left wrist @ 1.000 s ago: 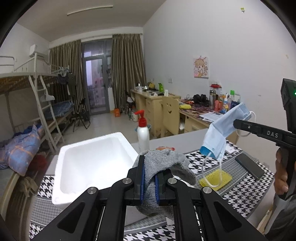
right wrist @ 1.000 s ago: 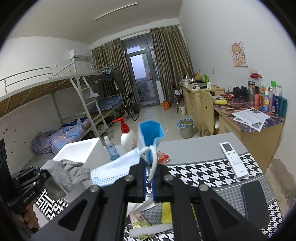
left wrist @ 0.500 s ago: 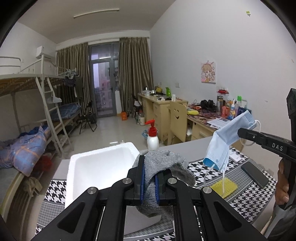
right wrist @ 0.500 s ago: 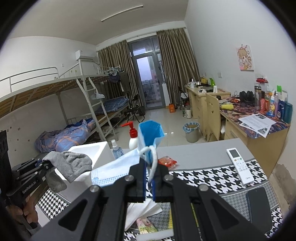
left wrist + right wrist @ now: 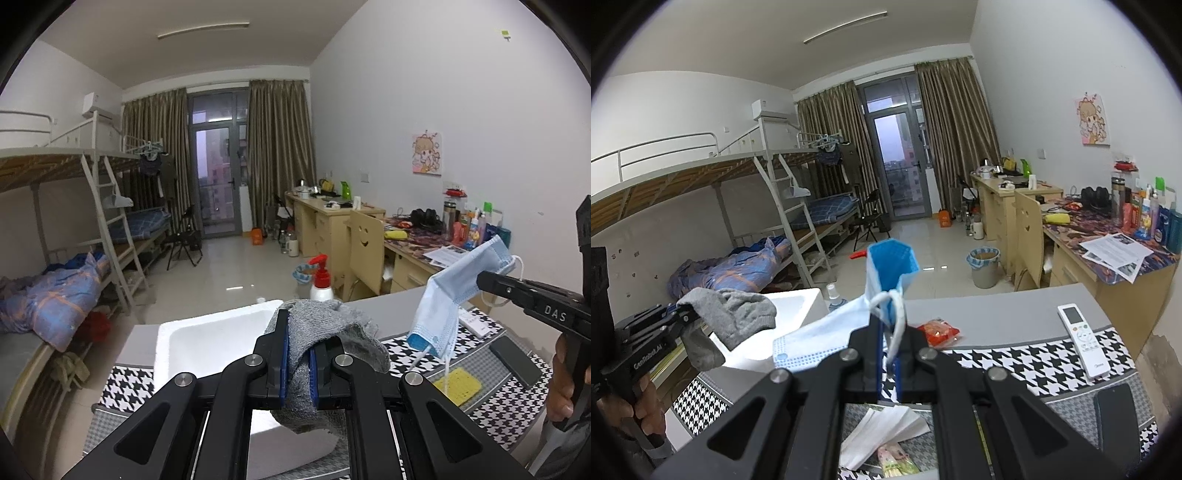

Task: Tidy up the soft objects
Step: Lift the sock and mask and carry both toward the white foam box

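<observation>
Sock, grey knit (image 5: 325,339): clamped between the blue-padded jaws of the left gripper (image 5: 298,360), which are drawn in tight on a fold of the fabric; the rest droops forward and down, raised above the near rim of the white foam box (image 5: 207,343). From the right wrist view the same sock (image 5: 735,317) hangs off the left gripper (image 5: 681,314) at the left side, over the box.

Face mask, pale blue, disposable (image 5: 827,328): pinched in the right gripper (image 5: 888,354), jaws closed on its folded edge and a white ear loop; one end stands upright above the fingers, the other trails down to the left. From the left wrist view the mask (image 5: 454,295) dangles in the air from the right gripper (image 5: 484,282), above the table's right half, ear loops hanging.

Table (image 5: 997,306): grey top with black-and-white houndstooth mats. White remote control (image 5: 1080,339) near the right edge; dark phone (image 5: 1117,413) at the near right corner; red snack packet (image 5: 936,330) mid-table; yellow sponge (image 5: 458,386) on a mat; red-topped pump bottle (image 5: 321,282) at the far edge behind the box; paper tissues (image 5: 882,432) by the near edge.
</observation>
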